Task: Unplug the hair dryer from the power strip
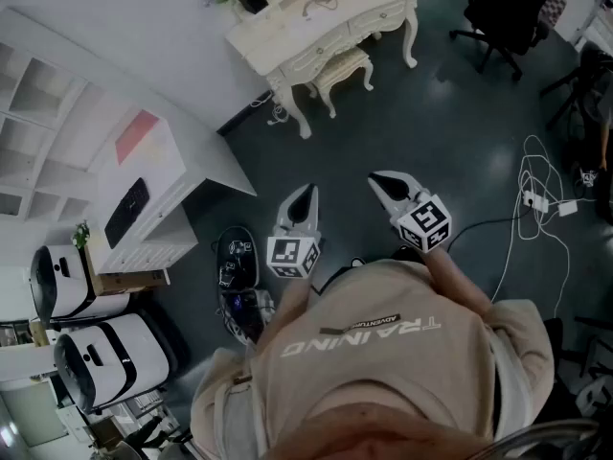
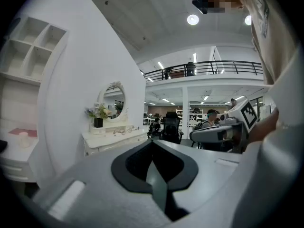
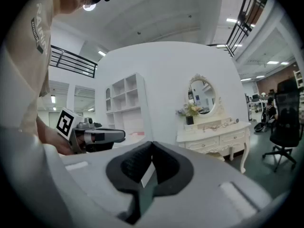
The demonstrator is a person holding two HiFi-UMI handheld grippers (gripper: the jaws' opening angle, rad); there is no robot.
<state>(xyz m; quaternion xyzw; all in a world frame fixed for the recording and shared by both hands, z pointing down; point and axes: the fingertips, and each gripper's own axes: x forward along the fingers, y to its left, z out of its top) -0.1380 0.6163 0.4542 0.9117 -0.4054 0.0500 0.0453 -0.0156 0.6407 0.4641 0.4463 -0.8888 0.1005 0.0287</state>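
Observation:
In the head view I hold both grippers level at chest height over the dark floor. My left gripper and right gripper are shut, jaws meeting in a point with nothing between them. A white power strip lies on the floor far to the right, among loose white cables. I cannot make out a hair dryer. A white vanity table stands ahead, with small items and a cord on top. The left gripper view faces that vanity. So does the right gripper view, with the vanity to its right.
A white cupboard with open shelves stands at the left. A stool sits under the vanity. Black office chairs are at the back right. Dark shoes and two white round machines are on the floor at the lower left.

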